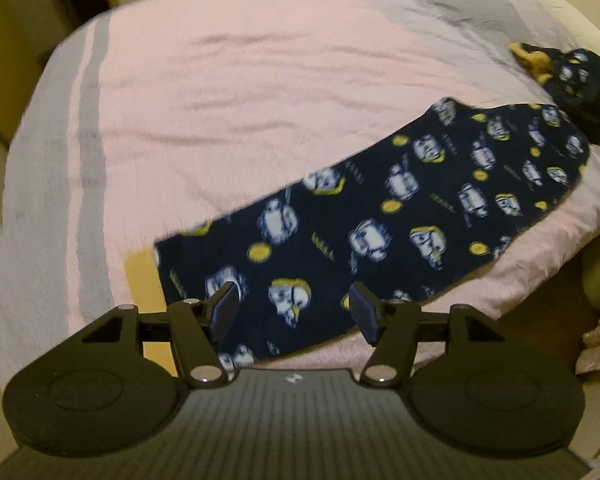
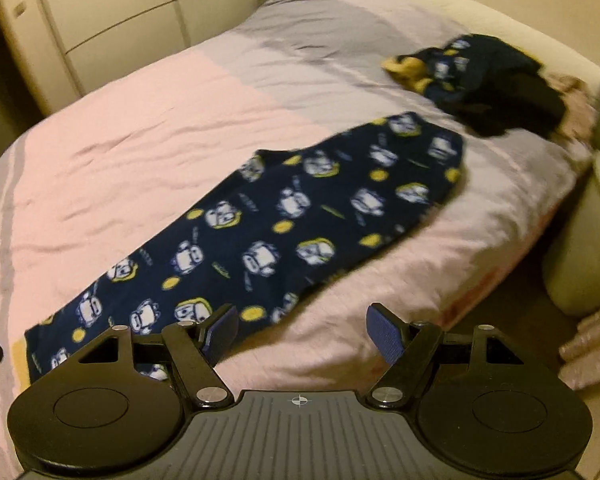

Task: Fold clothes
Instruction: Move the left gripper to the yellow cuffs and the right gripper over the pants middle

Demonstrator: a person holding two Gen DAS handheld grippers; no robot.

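Navy pyjama trousers (image 1: 380, 216) with a white and yellow cartoon print lie folded lengthwise, flat on the pink and grey bed cover (image 1: 220, 100). They also show in the right wrist view (image 2: 284, 216), running from near left to far right. My left gripper (image 1: 294, 310) is open and empty, hovering over the near end of the trousers. My right gripper (image 2: 304, 334) is open and empty, above the bed's near edge beside the trousers' lower side. A crumpled dark garment (image 2: 488, 80) of the same print lies at the far right of the bed.
The bed cover (image 2: 140, 128) has a grey band at the far end. A cream wardrobe (image 2: 100, 20) stands behind the bed. A rounded cream object (image 2: 580, 256) and pinkish packages (image 2: 592, 344) sit on the floor at the right.
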